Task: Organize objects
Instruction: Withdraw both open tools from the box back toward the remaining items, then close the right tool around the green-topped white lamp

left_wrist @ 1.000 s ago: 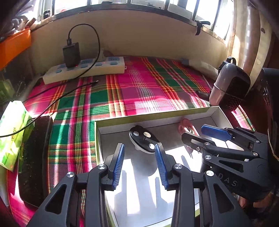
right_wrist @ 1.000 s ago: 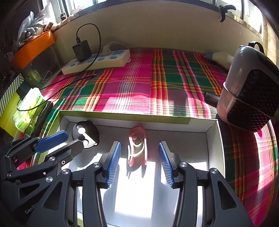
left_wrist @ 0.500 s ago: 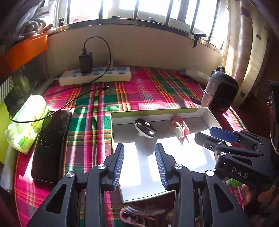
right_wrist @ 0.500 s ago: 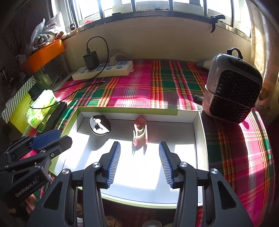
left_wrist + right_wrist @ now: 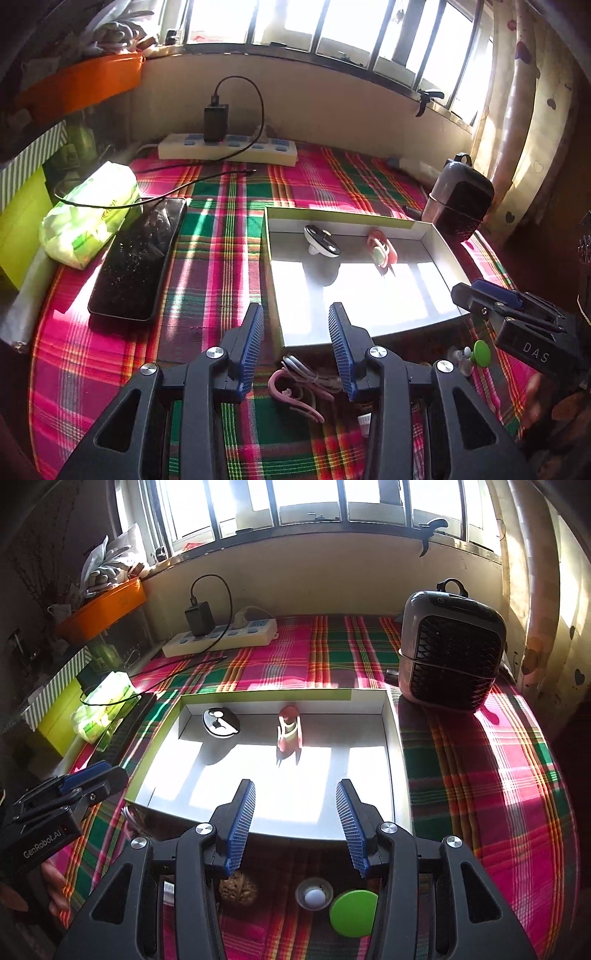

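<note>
A shallow box with a green rim lies on the plaid cloth. In it sit a black-and-white round piece and a pink hook-like piece. My left gripper is open and empty, above the box's near left corner and a pink cable bundle. My right gripper is open and empty over the box's near edge. Below it lie a walnut, a small white cup piece and a green disc.
A black phone and a green tissue pack lie left of the box. A power strip with a charger stands at the back. A small heater stands at the right.
Both grippers have pulled back and up from inside the box to its near edge, open and empty. The loose things in front of the box have come into view.
</note>
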A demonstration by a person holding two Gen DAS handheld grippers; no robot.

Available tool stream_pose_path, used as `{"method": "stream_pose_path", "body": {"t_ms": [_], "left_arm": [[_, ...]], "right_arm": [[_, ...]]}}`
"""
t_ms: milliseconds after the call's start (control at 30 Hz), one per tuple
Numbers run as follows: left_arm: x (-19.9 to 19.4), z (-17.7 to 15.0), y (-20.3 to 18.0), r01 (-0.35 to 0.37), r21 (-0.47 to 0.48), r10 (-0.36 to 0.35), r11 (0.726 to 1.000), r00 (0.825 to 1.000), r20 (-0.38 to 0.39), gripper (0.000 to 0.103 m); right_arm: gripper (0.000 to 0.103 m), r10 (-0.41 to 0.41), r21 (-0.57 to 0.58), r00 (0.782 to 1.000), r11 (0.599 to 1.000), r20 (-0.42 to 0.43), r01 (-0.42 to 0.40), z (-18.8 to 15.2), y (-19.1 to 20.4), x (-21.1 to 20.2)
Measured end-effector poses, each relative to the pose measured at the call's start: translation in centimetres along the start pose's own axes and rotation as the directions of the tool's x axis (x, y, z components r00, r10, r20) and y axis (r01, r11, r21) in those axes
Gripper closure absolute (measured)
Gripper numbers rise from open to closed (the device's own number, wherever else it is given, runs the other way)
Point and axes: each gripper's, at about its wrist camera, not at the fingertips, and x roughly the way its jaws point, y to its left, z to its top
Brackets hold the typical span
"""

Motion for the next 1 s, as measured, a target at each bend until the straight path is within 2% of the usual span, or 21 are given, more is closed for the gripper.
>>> {"method": "stream_pose_path", "body": {"t_ms": [233, 533, 667, 1000], "left_arm": [[-1.4, -2.3, 1.6, 0.007, -0.045, -0.007, 0.999, 1.0, -0.001, 0.067], [-1.3, -4.7, 2.6, 0.036, -0.078, -0.039, 0.996, 0.998, -0.04, 0.066], [-0.9, -5.1, 2.3, 0.047, -0.084, -0.052, 0.995, 0.997, -0.058, 0.066], [-0.2, -5.7, 2.2, 0.052, -0.09, -0.059, 0.995, 0.995, -0.084, 0.066]], "right_arm": [[0.056, -0.009, 0.021, 1.0, 1.0, 0.025, 0.008, -1.9, -1.5, -2.0], [0.056, -0.035, 0.044, 0.998, 0.998, 0.045, 0.033, -4.6, -3.1, -3.7], [0.056, -0.063, 0.039, 0.998, 0.997, 0.03, 0.061, -5.5, -3.6, -3.7], [0.055, -0.051, 0.041, 0.999, 0.998, -0.013, 0.052, -6.7, -3.9, -2.5]]}}
